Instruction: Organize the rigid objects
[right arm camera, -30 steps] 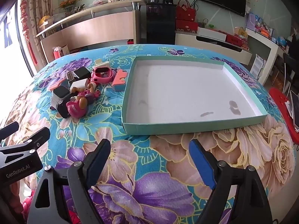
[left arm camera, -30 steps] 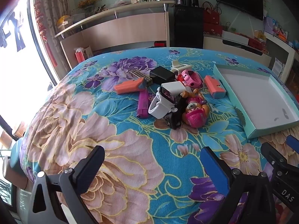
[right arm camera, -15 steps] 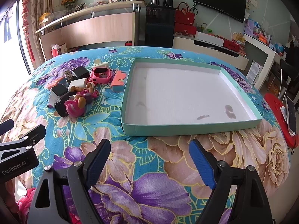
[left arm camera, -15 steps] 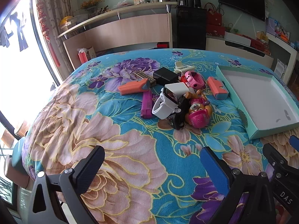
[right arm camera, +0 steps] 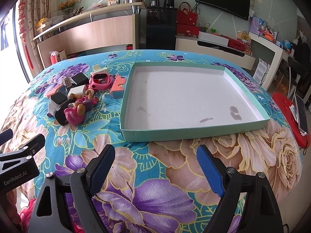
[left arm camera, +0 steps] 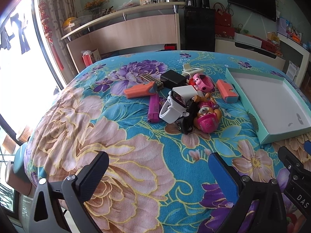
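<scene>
A pile of small rigid objects lies on the flowered bedspread: a white smartwatch [left arm camera: 172, 107], a pink pup toy [left arm camera: 207, 118], a black toy car [left arm camera: 185, 121], a purple bar [left arm camera: 153, 107], two orange cases [left arm camera: 140, 90] [left arm camera: 227, 91], a black box [left arm camera: 173, 79] and a pink watch [left arm camera: 203, 81]. An empty teal tray [right arm camera: 194, 131] with a white floor lies to their right. My left gripper [left arm camera: 157, 167] is open and empty, well short of the pile. My right gripper [right arm camera: 155, 165] is open and empty in front of the tray's near wall. The pile also shows in the right wrist view [right arm camera: 74, 104].
The bed's left edge drops off by a bright window [left arm camera: 23, 73]. A wooden headboard shelf [left arm camera: 124, 25] and a black cabinet [left arm camera: 198, 27] stand behind the bed. A red stool with a phone [right arm camera: 300, 112] stands at the right of the bed.
Both grippers have drawn back and risen slightly, so the pile and the tray look a little farther away. Nothing on the bed has moved. Both stay open.
</scene>
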The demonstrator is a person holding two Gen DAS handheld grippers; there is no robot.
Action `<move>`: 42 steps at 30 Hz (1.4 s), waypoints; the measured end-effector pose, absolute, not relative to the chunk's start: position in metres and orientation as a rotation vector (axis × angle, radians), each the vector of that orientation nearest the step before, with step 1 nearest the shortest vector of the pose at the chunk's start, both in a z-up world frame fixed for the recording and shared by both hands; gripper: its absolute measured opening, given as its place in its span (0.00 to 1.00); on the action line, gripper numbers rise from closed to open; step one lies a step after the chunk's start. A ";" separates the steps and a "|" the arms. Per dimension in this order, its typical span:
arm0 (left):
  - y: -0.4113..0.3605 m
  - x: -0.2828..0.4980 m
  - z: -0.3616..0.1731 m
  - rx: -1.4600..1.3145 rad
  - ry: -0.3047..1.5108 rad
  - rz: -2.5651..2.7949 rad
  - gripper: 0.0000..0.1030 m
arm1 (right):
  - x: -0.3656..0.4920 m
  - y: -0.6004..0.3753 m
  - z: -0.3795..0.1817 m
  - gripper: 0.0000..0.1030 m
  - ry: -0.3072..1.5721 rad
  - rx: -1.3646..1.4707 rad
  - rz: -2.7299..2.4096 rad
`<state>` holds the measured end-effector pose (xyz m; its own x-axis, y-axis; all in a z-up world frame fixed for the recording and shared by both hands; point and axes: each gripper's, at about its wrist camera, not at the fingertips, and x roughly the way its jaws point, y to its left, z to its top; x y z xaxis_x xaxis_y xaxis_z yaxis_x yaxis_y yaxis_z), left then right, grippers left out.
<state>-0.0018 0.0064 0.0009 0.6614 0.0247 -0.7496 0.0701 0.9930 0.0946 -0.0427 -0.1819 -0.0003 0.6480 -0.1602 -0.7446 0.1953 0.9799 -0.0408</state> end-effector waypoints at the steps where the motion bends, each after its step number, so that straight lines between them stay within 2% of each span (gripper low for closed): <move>1: 0.006 -0.002 0.000 0.119 0.850 -0.026 1.00 | -0.043 -0.182 0.000 0.84 0.841 0.044 -0.202; 42: 0.006 0.001 -0.004 0.127 0.870 -0.037 1.00 | -0.038 -0.179 -0.008 0.84 0.865 0.038 -0.205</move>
<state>0.0012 0.0056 -0.0045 0.6447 0.0191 -0.7642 0.0841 0.9918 0.0958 -0.0381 -0.1791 -0.0082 0.6303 -0.1636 -0.7589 0.1947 0.9796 -0.0494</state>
